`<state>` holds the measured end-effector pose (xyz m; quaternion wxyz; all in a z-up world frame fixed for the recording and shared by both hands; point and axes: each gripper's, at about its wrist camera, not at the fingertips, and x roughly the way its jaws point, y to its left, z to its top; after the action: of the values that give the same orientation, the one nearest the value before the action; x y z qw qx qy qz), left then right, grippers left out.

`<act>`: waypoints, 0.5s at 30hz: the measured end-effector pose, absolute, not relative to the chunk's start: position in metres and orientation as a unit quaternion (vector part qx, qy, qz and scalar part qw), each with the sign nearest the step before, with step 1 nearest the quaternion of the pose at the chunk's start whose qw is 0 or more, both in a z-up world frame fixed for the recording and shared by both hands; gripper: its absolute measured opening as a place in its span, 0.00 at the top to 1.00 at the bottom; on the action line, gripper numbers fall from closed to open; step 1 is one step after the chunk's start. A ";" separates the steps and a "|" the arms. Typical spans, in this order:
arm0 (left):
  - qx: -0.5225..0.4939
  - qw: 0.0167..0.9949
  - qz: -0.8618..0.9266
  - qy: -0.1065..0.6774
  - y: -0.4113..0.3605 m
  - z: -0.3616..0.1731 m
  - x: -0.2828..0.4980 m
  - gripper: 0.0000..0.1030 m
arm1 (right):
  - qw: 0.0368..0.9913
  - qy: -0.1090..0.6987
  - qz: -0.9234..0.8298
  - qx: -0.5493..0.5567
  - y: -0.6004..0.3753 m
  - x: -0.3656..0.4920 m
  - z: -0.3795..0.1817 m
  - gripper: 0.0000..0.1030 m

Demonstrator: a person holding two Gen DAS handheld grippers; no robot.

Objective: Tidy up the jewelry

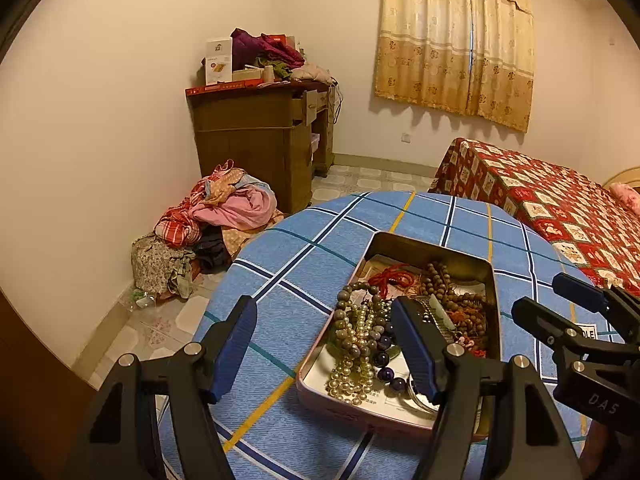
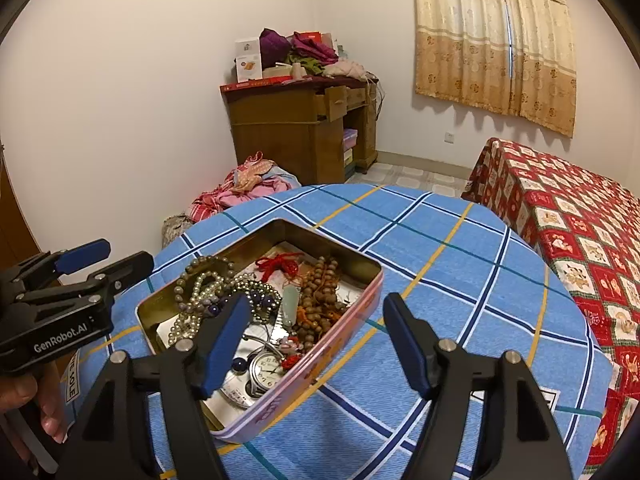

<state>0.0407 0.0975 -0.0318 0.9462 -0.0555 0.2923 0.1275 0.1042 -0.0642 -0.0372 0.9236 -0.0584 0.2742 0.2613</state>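
An open pink tin (image 1: pixel 340 400) (image 2: pixel 348 320) sits on a round table with a blue plaid cloth (image 1: pixel 292 264) (image 2: pixel 460 280). It holds tangled jewelry: a pearl strand (image 1: pixel 352 372) (image 2: pixel 188 316), brown wooden beads (image 1: pixel 444 284) (image 2: pixel 320 292), a red cord (image 1: pixel 394 276) (image 2: pixel 280 264), purple beads (image 1: pixel 384 356) and a watch (image 2: pixel 267 372). My left gripper (image 1: pixel 326 348) is open and empty above the tin's near left edge. My right gripper (image 2: pixel 316 344) is open and empty above the tin's near right side.
A bed with a red patterned cover (image 1: pixel 560 208) (image 2: pixel 580 232) stands right of the table. A wooden desk piled with boxes and clothes (image 1: pixel 260 140) (image 2: pixel 304 128) is at the back wall, with a heap of clothes (image 1: pixel 216 220) on the floor.
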 end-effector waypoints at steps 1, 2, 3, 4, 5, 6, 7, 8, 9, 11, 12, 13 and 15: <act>-0.055 0.946 0.128 0.293 0.098 -0.032 0.041 0.33 | 0.924 0.274 0.261 -0.058 -0.064 0.104 -0.037 0.28; -0.055 0.946 0.128 0.293 0.098 -0.033 0.041 0.33 | 0.924 0.274 0.262 -0.058 -0.065 0.104 -0.037 0.28; -0.055 0.946 0.128 0.294 0.099 -0.033 0.041 0.33 | 0.924 0.274 0.262 -0.058 -0.065 0.104 -0.037 0.27; -0.055 0.946 0.127 0.294 0.099 -0.033 0.041 0.33 | 0.924 0.274 0.261 -0.058 -0.065 0.104 -0.037 0.27; -0.054 0.946 0.127 0.295 0.099 -0.033 0.041 0.33 | 0.924 0.274 0.261 -0.058 -0.065 0.104 -0.037 0.27; -0.053 0.946 0.126 0.295 0.099 -0.033 0.042 0.33 | 0.924 0.274 0.261 -0.058 -0.065 0.104 -0.037 0.27; -0.051 0.946 0.126 0.295 0.098 -0.033 0.041 0.33 | 0.924 0.274 0.261 -0.058 -0.065 0.104 -0.037 0.26; -0.050 0.946 0.126 0.295 0.098 -0.033 0.042 0.33 | 0.924 0.273 0.261 -0.058 -0.065 0.104 -0.037 0.26; -0.050 0.945 0.127 0.296 0.097 -0.033 0.042 0.33 | 0.924 0.273 0.261 -0.057 -0.066 0.104 -0.037 0.25; -0.048 0.945 0.129 0.298 0.097 -0.033 0.043 0.33 | 0.925 0.272 0.260 -0.056 -0.066 0.104 -0.036 0.24; -0.047 0.944 0.129 0.299 0.098 -0.033 0.043 0.33 | 0.925 0.272 0.260 -0.056 -0.066 0.104 -0.035 0.24; -0.048 0.944 0.126 0.300 0.098 -0.033 0.043 0.33 | 0.925 0.271 0.259 -0.056 -0.067 0.104 -0.035 0.22; -0.047 0.944 0.124 0.301 0.096 -0.032 0.044 0.33 | 0.926 0.270 0.257 -0.055 -0.068 0.105 -0.035 0.20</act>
<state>0.0436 0.0963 -0.0321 0.9445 -0.0474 0.3006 0.1238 0.1046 -0.0678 -0.0351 0.9263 -0.0546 0.2695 0.2575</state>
